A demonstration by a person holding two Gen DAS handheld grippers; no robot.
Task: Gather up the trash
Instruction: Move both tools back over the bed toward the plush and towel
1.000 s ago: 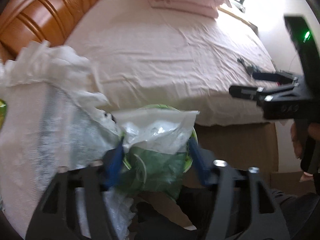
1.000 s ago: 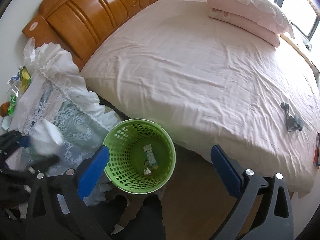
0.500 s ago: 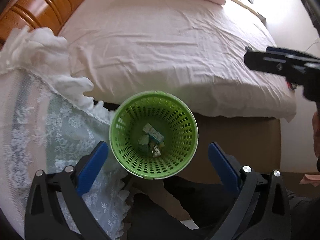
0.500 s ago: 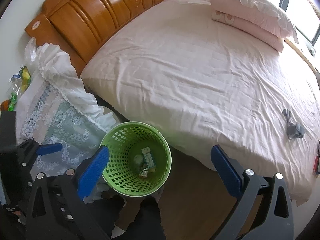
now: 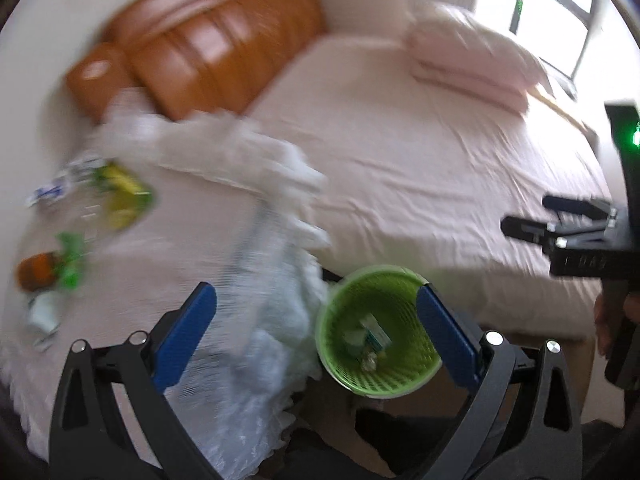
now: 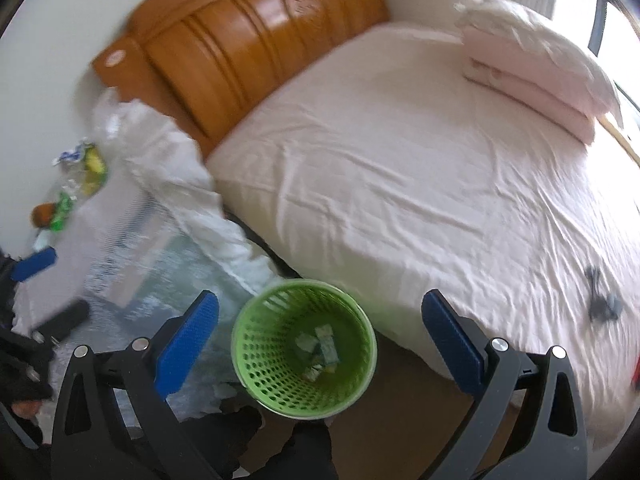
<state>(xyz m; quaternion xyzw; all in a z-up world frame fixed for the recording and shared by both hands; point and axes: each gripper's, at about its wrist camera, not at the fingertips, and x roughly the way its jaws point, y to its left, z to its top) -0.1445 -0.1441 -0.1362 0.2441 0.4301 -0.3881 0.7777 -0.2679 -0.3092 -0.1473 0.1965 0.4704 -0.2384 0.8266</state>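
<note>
The green bin (image 6: pixel 304 344) stands on the floor between bed (image 6: pixel 420 184) and cloth-covered worktop (image 5: pixel 160 264), a few scraps (image 6: pixel 320 348) inside. More wrappers (image 5: pixel 116 196) lie on the worktop's far corner. Both the left gripper (image 5: pixel 316 340) and right gripper (image 6: pixel 320 336) hover above, fingers spread and empty.

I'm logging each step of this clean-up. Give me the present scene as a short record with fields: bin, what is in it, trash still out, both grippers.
bin: green basket on the floor beside the bed
bin contents: a few small wrappers and a crumpled scrap
trash still out: yellow-green packet, orange and green item and a pale scrap on the lace-covered side table; too blurred to identify further
left gripper: jaws wide, nothing between them
right gripper: jaws wide, empty, above the basket
</note>
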